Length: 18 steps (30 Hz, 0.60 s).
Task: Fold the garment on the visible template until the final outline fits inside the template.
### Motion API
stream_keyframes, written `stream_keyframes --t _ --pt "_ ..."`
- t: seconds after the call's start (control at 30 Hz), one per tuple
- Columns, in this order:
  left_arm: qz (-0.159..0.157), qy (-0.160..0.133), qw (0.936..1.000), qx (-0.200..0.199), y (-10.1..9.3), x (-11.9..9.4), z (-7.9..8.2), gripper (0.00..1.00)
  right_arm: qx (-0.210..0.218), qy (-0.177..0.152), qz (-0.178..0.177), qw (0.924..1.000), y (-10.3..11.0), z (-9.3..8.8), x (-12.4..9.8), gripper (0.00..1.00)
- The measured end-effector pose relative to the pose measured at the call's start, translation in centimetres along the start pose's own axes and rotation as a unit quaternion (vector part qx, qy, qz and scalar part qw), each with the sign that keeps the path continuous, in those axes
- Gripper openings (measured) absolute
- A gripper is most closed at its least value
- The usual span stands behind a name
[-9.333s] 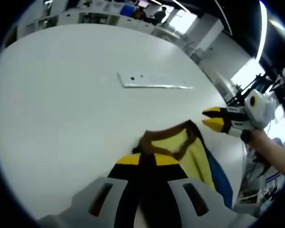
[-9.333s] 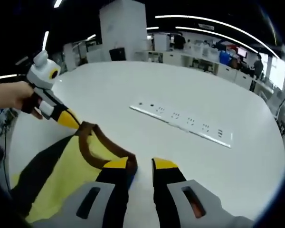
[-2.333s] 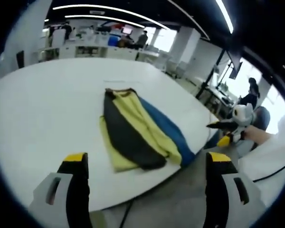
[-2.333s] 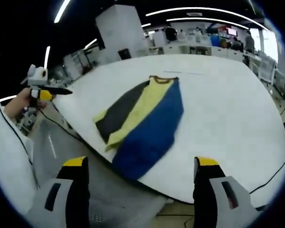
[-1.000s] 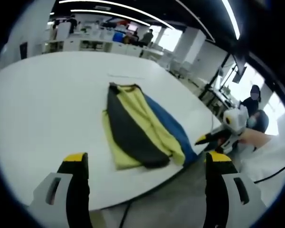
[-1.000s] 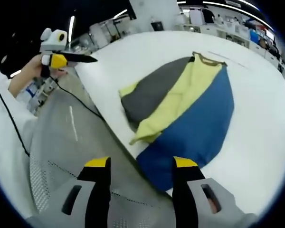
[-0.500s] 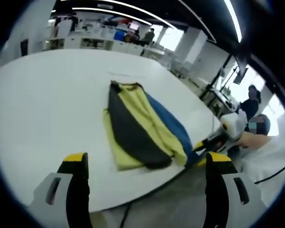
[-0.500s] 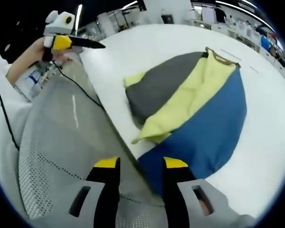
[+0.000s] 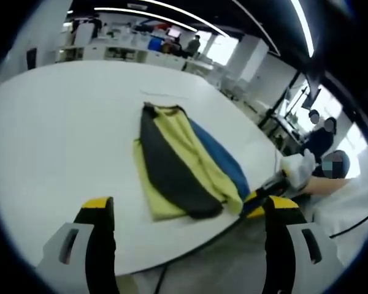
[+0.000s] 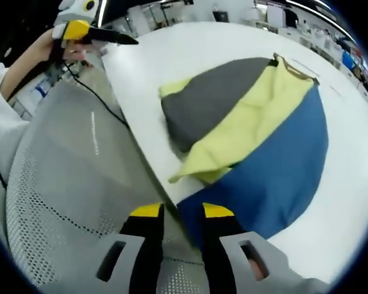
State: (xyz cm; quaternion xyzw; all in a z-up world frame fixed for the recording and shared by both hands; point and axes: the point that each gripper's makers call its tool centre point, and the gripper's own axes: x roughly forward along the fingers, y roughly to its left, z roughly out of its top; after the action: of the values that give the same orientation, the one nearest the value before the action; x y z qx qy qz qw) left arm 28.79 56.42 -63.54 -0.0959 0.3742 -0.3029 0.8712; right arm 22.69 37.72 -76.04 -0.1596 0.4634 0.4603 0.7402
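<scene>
The garment (image 9: 178, 162) lies folded lengthwise on the white table (image 9: 61, 141), with grey, yellow and blue bands and its collar at the far end. In the left gripper view my left gripper (image 9: 190, 208) hangs wide open, short of the table's near edge and holding nothing. The right gripper (image 9: 253, 201) comes in from the right at the blue hem. In the right gripper view my right gripper (image 10: 182, 213) has its jaws narrowed to a small gap. The corner of the blue hem (image 10: 193, 214) and the table edge lie in that gap. The left gripper (image 10: 127, 41) shows at top left.
A grey mesh chair back (image 10: 67, 184) stands just in front of the table edge, under my right gripper. A thin white strip (image 9: 162, 96) lies beyond the collar. A hand (image 10: 43, 55) holds the left gripper. People stand at the right (image 9: 319, 138), with desks far behind.
My right gripper has moved in to the blue hem at the table edge, and its jaws have narrowed from wide to a small gap. The left gripper stays wide open and nearly still.
</scene>
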Motion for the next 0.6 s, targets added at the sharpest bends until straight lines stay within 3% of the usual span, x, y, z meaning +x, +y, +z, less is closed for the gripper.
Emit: stream_keyframes --t 0.6 --pt "0.005 0.001 0.9999 -0.012 1.0 0.3 -0.2 0.99 -0.039 0.016 -0.013 0.999 -0.3 -0.2 1.0 0.17"
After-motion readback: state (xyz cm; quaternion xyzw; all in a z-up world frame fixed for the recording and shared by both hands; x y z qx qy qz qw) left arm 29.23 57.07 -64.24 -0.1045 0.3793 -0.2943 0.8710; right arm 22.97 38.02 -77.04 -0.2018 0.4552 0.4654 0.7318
